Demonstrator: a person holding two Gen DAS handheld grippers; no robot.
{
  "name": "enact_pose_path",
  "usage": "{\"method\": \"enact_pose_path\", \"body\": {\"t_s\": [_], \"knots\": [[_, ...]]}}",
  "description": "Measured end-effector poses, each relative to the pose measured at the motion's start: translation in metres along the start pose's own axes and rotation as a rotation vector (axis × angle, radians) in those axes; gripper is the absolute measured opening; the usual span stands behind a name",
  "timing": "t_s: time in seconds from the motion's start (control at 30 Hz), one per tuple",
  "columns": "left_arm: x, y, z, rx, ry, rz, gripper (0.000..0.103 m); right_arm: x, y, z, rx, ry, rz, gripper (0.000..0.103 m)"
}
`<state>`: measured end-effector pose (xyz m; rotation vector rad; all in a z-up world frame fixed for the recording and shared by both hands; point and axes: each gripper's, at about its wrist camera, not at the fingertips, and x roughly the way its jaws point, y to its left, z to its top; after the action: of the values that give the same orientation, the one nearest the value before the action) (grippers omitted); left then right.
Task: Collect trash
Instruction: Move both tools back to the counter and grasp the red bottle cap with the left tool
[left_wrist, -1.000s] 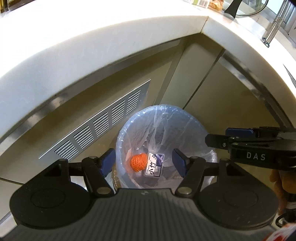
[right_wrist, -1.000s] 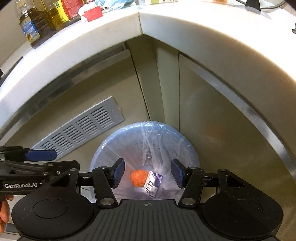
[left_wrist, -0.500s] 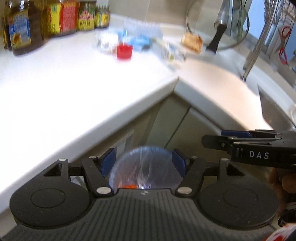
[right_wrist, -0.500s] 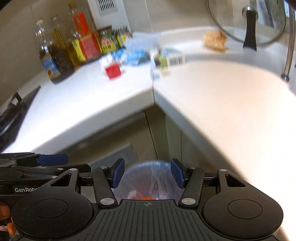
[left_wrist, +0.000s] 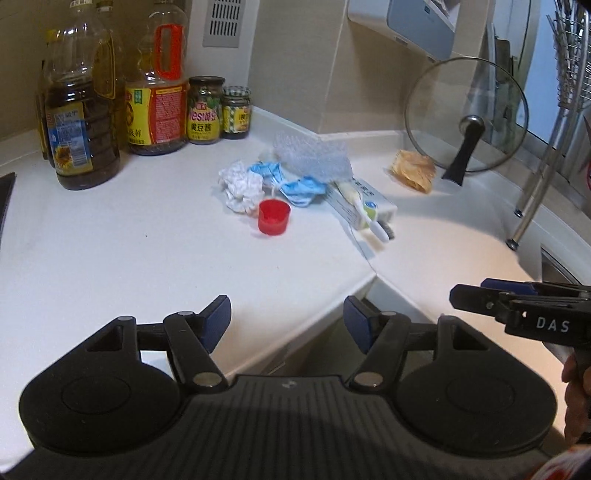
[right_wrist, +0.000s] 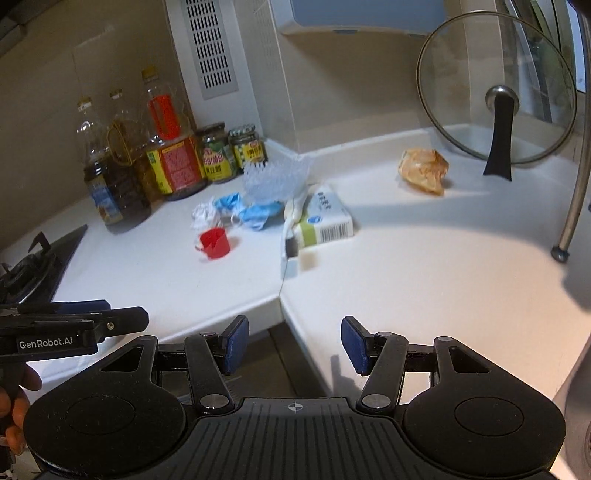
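Trash lies at the inner corner of the white counter (left_wrist: 110, 266): a red cap (left_wrist: 273, 216), crumpled white tissue (left_wrist: 242, 186), a blue face mask (left_wrist: 295, 186), clear bubble wrap (left_wrist: 314, 157), a toothpaste box (left_wrist: 364, 203) with a toothbrush (left_wrist: 365, 216) on it, and a crumpled tan wrapper (left_wrist: 413, 170). The same items show in the right wrist view: cap (right_wrist: 215, 242), mask (right_wrist: 247, 210), box (right_wrist: 325, 219), wrapper (right_wrist: 423, 170). My left gripper (left_wrist: 287, 323) and right gripper (right_wrist: 294, 343) are both open and empty, held side by side above the counter's front edge.
Oil bottles (left_wrist: 79, 125) and jars (left_wrist: 205, 110) stand at the back left. A glass pot lid (left_wrist: 465, 122) leans at the back right beside a metal rack leg (right_wrist: 572, 206). A gas stove (right_wrist: 33, 266) is at the far left.
Both grippers have lifted from over the lined bin with the orange piece and packet in it up to counter level. The bin is out of view. Both stay open.
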<state>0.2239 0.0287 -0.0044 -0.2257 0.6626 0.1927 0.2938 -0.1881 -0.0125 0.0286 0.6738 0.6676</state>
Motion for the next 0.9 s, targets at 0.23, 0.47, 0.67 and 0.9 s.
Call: {"method": "enact_pose_path", "body": {"t_s": [0.23,0.47,0.67,0.9], "knots": [[0.022,-0.009,0.014,-0.009,-0.017,0.04,0.064,0.007,-0.014,0.016,-0.014,-0.017,0.012,0.056],[0.076,-0.008,0.034,0.068,0.019,0.03,0.06,0.019,-0.016,0.027,0.005,-0.03,-0.022,0.056],[0.119,0.004,0.056,0.111,0.045,-0.01,0.053,0.036,-0.011,0.037,0.026,-0.032,-0.073,0.056],[0.144,0.012,0.069,0.129,0.058,-0.066,0.035,0.055,-0.009,0.048,0.034,-0.026,-0.129,0.056]]}}
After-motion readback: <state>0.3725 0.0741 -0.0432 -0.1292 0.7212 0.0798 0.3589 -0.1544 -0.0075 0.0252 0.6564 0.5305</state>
